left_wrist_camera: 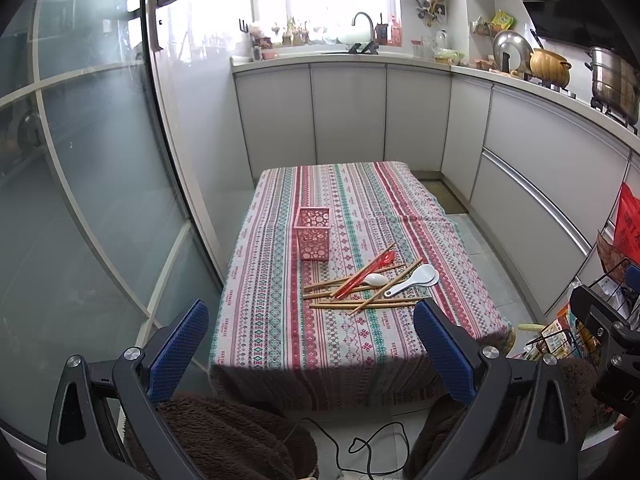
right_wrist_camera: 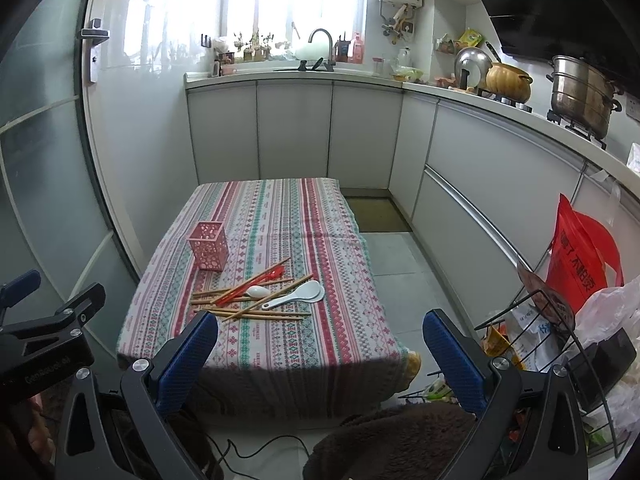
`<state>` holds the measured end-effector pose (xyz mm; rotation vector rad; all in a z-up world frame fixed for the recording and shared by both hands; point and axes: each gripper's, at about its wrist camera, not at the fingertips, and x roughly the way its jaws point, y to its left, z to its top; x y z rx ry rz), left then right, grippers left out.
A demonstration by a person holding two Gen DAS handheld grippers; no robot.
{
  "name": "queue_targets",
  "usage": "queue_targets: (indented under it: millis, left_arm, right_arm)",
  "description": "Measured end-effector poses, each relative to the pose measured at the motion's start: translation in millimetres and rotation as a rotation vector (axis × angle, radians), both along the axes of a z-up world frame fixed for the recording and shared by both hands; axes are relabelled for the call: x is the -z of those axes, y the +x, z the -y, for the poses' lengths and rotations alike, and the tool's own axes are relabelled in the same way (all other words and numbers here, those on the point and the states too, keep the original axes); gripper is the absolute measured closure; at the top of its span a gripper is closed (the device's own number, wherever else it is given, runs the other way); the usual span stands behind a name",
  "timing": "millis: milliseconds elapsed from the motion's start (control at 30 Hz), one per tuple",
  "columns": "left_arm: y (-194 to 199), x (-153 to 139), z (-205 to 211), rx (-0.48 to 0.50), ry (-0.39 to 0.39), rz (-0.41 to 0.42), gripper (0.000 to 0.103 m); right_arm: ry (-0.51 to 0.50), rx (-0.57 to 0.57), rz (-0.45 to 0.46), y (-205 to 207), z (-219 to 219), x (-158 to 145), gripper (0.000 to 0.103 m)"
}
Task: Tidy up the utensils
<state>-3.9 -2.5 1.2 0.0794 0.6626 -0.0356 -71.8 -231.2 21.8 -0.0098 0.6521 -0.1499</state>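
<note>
You hold your left gripper [left_wrist_camera: 312,320] low, short of the table's near edge, its jaws spread wide with nothing between them. Its blue ribbed pads [left_wrist_camera: 180,348] tilt outward from each other. Your right gripper [right_wrist_camera: 320,332] sits at about the same height, also short of that near edge, jaws equally wide and empty, blue pads [right_wrist_camera: 454,354] splayed. The two grippers are side by side: each shows at the edge of the other's wrist view. Both point forward along the table's length, level with each other.
</note>
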Motion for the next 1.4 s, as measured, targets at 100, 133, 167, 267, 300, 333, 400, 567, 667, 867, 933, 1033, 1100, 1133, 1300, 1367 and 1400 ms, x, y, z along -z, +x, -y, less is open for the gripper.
queue_targets:
  millis: [100,133,167,267,300,333,400,567,667,867,933,1033,1100,1133,1300,1367,1400]
  left_arm:
    - [0,1,0,-0.003,0.002,0.000,0.000]
    - [0,1,0,-0.005,0.002,0.000,0.000]
    - [0,1,0,-0.006,0.002,0.001,0.000]
    - [1,1,0,-0.008,0.002,0.002,0.000]
    - [1,1,0,-0.007,0.002,0.002,0.000]
    - [1,1,0,-0.007,0.002,0.002,0.000]
    - [1,1,0,-0.007,0.002,0.001,0.000]
    - [1,2,0,-0.006,0.004,-0.001,0.000]
    - [2,3,0,-0.004,0.005,-0.004,0.000]
    - [5,4,0,-0.005,0.007,-0.008,0.000]
    - [5,4,0,-0.005,0.007,-0.009,0.000]
    - [6,5,1,-0.007,0.010,-0.010,0.000]
    - [6,6,0,-0.009,0.008,-0.012,0.000]
    - [6,6,0,-0.013,0.007,-0.011,0.000]
    - [5,6,1,-0.018,0.009,-0.012,0.000]
    - [4,7,2,-0.020,0.010,-0.012,0.000]
    - [5,8,2,-0.021,0.012,-0.015,0.000]
  right_arm:
    - [-0.001,-0.001,-0.003,1,-1,0,0.000]
    - [-0.001,-0.001,-0.003,2,-1,0,0.000]
    - [-0.001,-0.001,-0.002,1,-1,1,0.000]
    - [-0.001,-0.001,-0.002,1,0,1,0.000]
    - [0.000,0.001,-0.002,2,-1,1,0.000]
    - [0.000,0.000,-0.002,2,0,1,0.000]
    - [0.000,0.000,-0.002,2,0,1,0.000]
    - [0.000,0.000,-0.005,2,0,1,0.000]
    - [0.001,0.002,-0.005,2,1,2,0.000]
    - [0.006,0.003,-0.005,4,3,3,0.000]
    - [0.006,0.001,-0.005,5,3,5,0.000]
    - [0.007,0.000,-0.009,6,5,8,0.000]
    - [0.006,0.001,-0.014,7,6,9,0.000]
    - [0.004,0.002,-0.015,8,6,10,0.000]
    - [0.020,0.000,-0.007,9,8,9,0.000]
    - [0.019,0.004,-0.010,10,9,10,0.000]
    - [0.018,0.006,-0.010,11,9,10,0.000]
